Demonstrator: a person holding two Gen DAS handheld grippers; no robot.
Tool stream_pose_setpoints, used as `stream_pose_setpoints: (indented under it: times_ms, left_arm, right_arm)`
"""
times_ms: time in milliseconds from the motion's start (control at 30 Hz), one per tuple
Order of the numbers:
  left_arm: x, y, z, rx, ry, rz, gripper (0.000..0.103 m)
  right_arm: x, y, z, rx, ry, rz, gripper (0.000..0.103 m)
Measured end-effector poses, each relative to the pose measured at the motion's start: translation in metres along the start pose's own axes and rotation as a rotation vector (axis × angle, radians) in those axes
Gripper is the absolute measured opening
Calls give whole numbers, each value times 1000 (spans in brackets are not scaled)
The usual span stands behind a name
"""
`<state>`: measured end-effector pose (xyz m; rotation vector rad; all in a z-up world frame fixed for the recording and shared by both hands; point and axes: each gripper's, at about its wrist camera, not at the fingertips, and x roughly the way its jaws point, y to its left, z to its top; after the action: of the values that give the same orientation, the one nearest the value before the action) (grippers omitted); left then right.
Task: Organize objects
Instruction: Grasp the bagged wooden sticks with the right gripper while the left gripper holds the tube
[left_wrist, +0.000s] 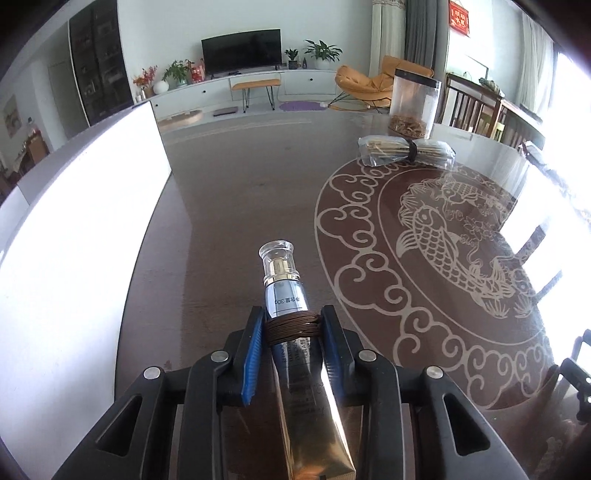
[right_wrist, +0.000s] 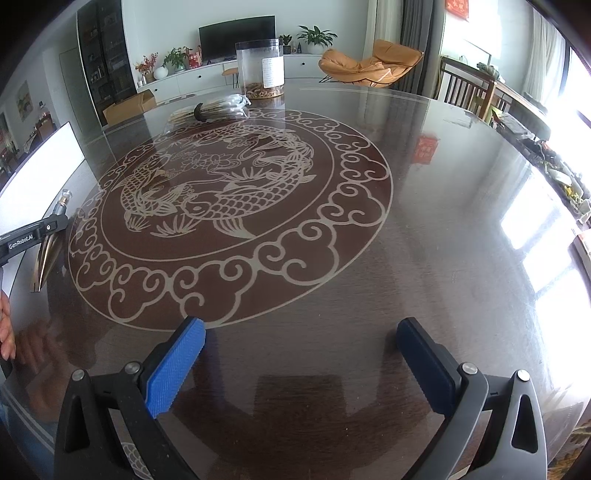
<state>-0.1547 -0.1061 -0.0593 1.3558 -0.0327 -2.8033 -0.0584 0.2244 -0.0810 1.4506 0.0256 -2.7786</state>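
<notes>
The table (right_wrist: 424, 206) is a big round one with a glossy, glass-like top and a carp medallion in its middle, and I judge it slick enough that anything set down carelessly will slide. Near its far edge stands the clear jar (right_wrist: 261, 68), a tall cylinder with a dark lid and only a shallow layer of brown bits at the bottom; I take it to be light for its bulk, rigid, and smooth-walled, so it would want a wide grip low on the body. Just in front of the jar, touching or nearly so, lies the bundle of sticks (left_wrist: 406, 150) in a clear crinkly wrapper cinched by a dark band at the middle; the film looks slippery and the sticks brittle, so the band is where I would take it. Toward the left edge of the table my left gripper (left_wrist: 293, 332) is clamped on the cosmetic tube (left_wrist: 295, 354), held off the top with its clear cap pointing away from me. The pads bite at the coil of brown cord (left_wrist: 291, 326) wound round the tube below its shoulder, which I think is the right spot: the cord gives friction and the shoulder end is stiffer, whereas the shiny gold body behind is soft and would squash or slip. It seems light. My right gripper (right_wrist: 301, 363) hangs over the near edge with its blue pads spread wide and nothing between them.
</notes>
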Motion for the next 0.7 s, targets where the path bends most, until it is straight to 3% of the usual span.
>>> stream_pose_setpoints:
  times_ms: [133, 167, 233, 367, 433, 600, 700]
  left_arm:
    - [-1, 1, 0, -22, 0, -5, 36]
    - [-1, 1, 0, -20, 0, -3, 36]
    - [-1, -1, 0, -17, 0, 1, 36]
    - [-1, -1, 0, -18, -1, 1, 36]
    - [-2, -1, 0, -18, -1, 3, 36]
    - [-2, -2, -1, -15, -2, 7, 36]
    - [-2, -1, -1, -15, -2, 7, 36]
  right_arm:
    - [7, 5, 9, -70, 13, 48, 103]
    - [15, 12, 22, -153, 34, 102, 103]
    - [29, 23, 44, -262, 77, 125, 103]
    - [52, 68, 116, -570, 1, 77, 103]
    - [67, 90, 147, -666, -5, 73, 103]
    - [116, 150, 218, -825, 14, 6, 103]
    - [143, 173, 239, -839, 50, -27, 103]
